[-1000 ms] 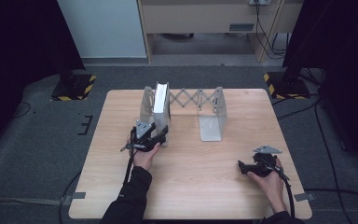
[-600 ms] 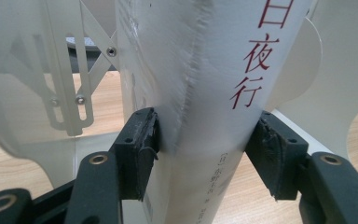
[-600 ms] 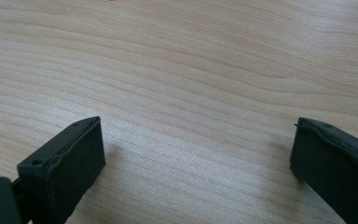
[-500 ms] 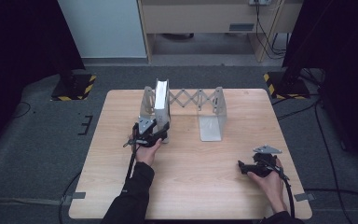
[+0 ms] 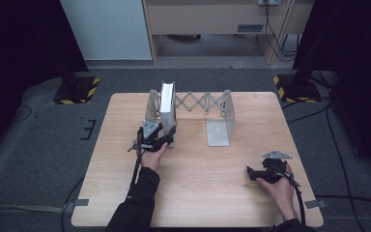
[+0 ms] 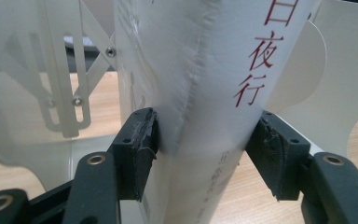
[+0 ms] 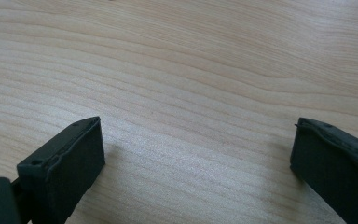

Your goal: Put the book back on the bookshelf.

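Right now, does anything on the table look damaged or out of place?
The white book standing in the expandable bookend rack has a creased, wrinkled spine, seen between the pads of the left tool. Otherwise nothing stands out; the right tool hangs open over bare table.

Two hand-held black tongs: left tongs (image 5: 155,137) and right tongs (image 5: 263,173), each topped by a grey three-cornered plate and trailing a black cable toward the near edge. Jaws matt black and blocky — thick rubbery pads (image 6: 142,144) with worn, ragged edges, small pinholes on the upper faces. Brass-coloured rivets at the jaw pivots, set in flat black links. Dark long sleeve (image 5: 137,203) on the left forearm; dark cuff at the right wrist.
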Demonstrator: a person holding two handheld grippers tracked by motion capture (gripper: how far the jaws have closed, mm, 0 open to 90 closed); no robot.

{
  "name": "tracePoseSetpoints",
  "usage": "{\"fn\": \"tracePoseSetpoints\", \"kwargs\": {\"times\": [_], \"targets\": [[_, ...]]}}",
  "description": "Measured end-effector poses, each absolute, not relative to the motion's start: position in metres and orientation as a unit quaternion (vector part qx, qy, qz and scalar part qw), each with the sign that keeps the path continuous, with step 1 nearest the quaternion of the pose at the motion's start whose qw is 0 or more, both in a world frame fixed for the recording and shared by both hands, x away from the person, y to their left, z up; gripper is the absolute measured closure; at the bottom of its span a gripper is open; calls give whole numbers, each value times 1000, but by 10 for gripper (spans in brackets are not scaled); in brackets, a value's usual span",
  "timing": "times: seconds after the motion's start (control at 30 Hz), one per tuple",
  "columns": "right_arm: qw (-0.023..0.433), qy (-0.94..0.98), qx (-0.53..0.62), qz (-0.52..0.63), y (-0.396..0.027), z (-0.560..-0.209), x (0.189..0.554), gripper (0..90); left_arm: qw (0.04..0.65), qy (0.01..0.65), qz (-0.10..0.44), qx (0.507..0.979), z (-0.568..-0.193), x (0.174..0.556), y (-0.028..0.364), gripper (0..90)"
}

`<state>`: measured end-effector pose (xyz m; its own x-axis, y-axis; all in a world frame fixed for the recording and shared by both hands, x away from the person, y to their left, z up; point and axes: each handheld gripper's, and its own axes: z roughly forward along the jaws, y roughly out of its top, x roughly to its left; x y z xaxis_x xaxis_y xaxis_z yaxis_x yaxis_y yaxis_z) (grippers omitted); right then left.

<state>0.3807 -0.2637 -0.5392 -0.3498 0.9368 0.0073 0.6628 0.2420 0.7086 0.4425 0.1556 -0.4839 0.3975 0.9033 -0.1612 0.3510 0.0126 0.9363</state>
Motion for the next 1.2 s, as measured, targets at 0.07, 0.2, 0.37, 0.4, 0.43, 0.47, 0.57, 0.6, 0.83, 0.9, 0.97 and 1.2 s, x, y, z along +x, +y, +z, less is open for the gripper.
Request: {"fn": "tracePoseSetpoints", "kwargs": {"times": [0.07,0.2,0.37,0.4,0.43,0.47,0.57,0.6,0.83,0.9,0.97,1.2], "targets": [[216,758,528,317,-264,-539,381,32,518,483,255,658,-482,439,157,420],[216,758,528,317,-264,-539,381,32,511,477,249,670,-474,428,165,381],[216,758,528,317,-264,-539,381,32,522,471,238,670,-467,407,180,357],[216,758,528,317,-264,-539,381,32,519,469,232,676,-468,403,182,346],[216,758,528,317,-264,-539,381,32,513,469,228,682,-469,398,184,335],[216,758,528,317,-264,-539,381,32,510,470,226,684,-471,394,186,331],[216,758,528,317,-264,-539,381,32,504,474,212,690,-476,384,193,316],[216,758,528,317,-264,-539,381,32,499,476,210,693,-478,381,195,309],[216,758,528,317,-264,-539,381,32,472,479,186,716,-497,368,209,265],[216,758,528,317,-264,-539,381,32,457,477,183,728,-502,366,211,249],[216,758,528,317,-264,-539,381,32,443,476,181,738,-507,363,215,246],[216,759,527,317,-264,-539,380,33,385,502,200,748,-520,363,234,211]]}}
